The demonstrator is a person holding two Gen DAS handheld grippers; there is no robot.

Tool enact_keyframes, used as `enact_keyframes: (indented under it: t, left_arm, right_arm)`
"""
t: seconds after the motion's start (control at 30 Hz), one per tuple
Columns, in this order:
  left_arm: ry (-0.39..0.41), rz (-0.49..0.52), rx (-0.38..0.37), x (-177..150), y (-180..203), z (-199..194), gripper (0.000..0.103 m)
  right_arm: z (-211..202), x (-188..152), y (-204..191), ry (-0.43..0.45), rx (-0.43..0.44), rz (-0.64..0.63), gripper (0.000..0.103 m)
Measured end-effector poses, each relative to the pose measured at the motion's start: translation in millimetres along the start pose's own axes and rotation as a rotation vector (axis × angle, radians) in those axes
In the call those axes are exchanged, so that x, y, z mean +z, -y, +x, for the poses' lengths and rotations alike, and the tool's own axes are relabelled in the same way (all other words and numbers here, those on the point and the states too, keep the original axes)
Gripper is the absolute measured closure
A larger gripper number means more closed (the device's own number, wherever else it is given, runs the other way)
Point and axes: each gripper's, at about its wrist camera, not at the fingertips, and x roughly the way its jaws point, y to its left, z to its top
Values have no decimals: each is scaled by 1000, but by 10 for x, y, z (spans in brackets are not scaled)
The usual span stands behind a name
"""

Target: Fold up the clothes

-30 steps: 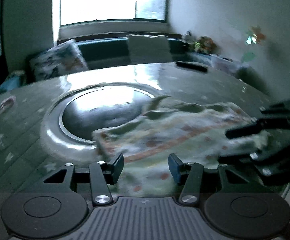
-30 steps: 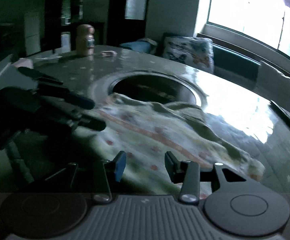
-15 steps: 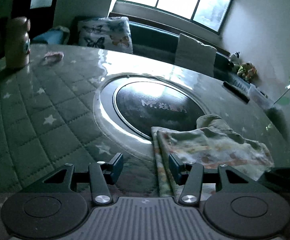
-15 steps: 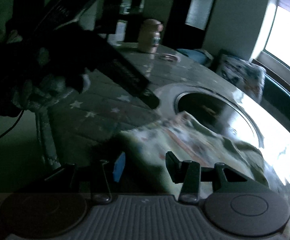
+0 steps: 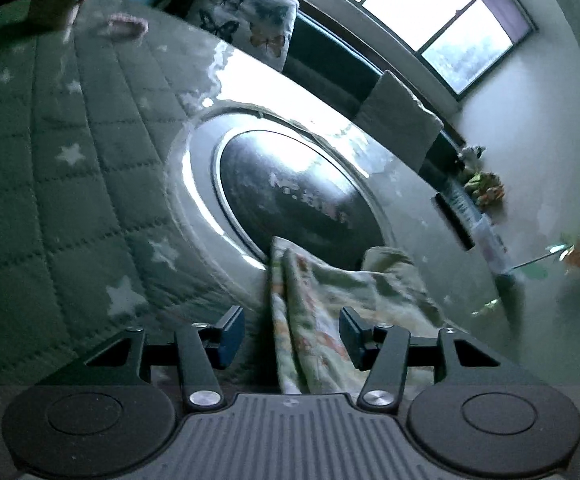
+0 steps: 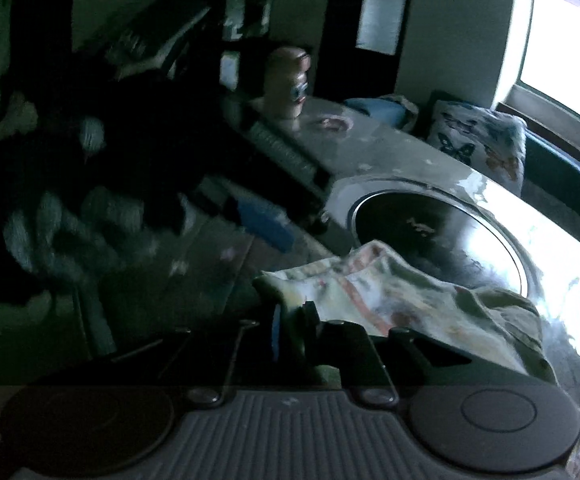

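Note:
A pale floral garment (image 5: 322, 300) lies crumpled on the table beside the dark round inset, its folded edge running between the fingers of my left gripper (image 5: 290, 332). The left jaws stand open around that edge. In the right wrist view the same garment (image 6: 402, 292) lies ahead, and my right gripper (image 6: 292, 320) is shut on its near corner. The left gripper (image 6: 262, 216) shows there as a dark blurred shape with blue pads, up and to the left of the garment.
The table has a quilted star-print cover (image 5: 70, 184) and a round dark glass inset (image 5: 290, 188) with a shiny rim. A bottle (image 6: 290, 80) and a small pink item (image 6: 332, 122) sit at the far side. A butterfly cushion (image 5: 250, 24) lies on the bench.
The right gripper has closed on the garment's near corner. The left gripper has tilted and come closer, so the garment's folded edge now lies between its open fingers.

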Motion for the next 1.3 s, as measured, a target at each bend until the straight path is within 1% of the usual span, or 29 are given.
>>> enact_keyframes:
  t: [0.13,0.2,0.27,0.33,0.37,0.47,0.53,0.6,0.67,0.73,0.83,0.97,1.1,1.23,1.3]
  left_arm:
    - [-21,-22,-31,-4,76,94,47]
    - [-38,-31,-55,-8,125,161,49]
    - [-58,-41,-75,-12,159,236,60]
    - [-69,-45,-78,-19,181,297,79]
    - [-70,-49,-81,-20,182,317,83]
    - [-68,-68,-89,-23,157,340,91]
    - [-66,-66,-83,-26,151,340,92]
    - [-63,-62,-81,-33,152,329,92]
    - [-60,-59,-80,-29,150,316,92]
    - [-58,-55,-82,-28,147,311,92]
    - [-54,-46,-84,-34,167,315,92]
    - [-49,-29,-81,-44,199,310,92]
    - [-45,-16,-78,-44,217,301,92]
    - [-42,0,-75,-35,234,302,92]
    - [-41,8,-75,-27,247,300,92]
  right_arm:
    - [-148,24,110,34,1,58,95]
    - [-188,12,140,42,7,76,95]
    - [-214,-8,159,47,10,86,95]
    - [-243,-30,177,52,11,96,95]
    - [-257,-42,187,55,12,102,95]
    - [-302,-81,222,57,24,121,95]
    - [-346,-115,249,60,35,139,93]
    - [-423,-174,279,70,17,161,92]
    - [-493,-241,372,73,-20,191,92]
    - [-543,-328,527,66,-78,236,92]
    - [-555,-473,837,43,-195,315,92]
    - [-543,-716,1215,10,-314,405,92]
    - [-485,-940,1495,-35,-384,463,92]
    - [-546,-1112,1650,-44,-455,492,91]
    - [-623,-1151,1707,-34,-501,514,85]
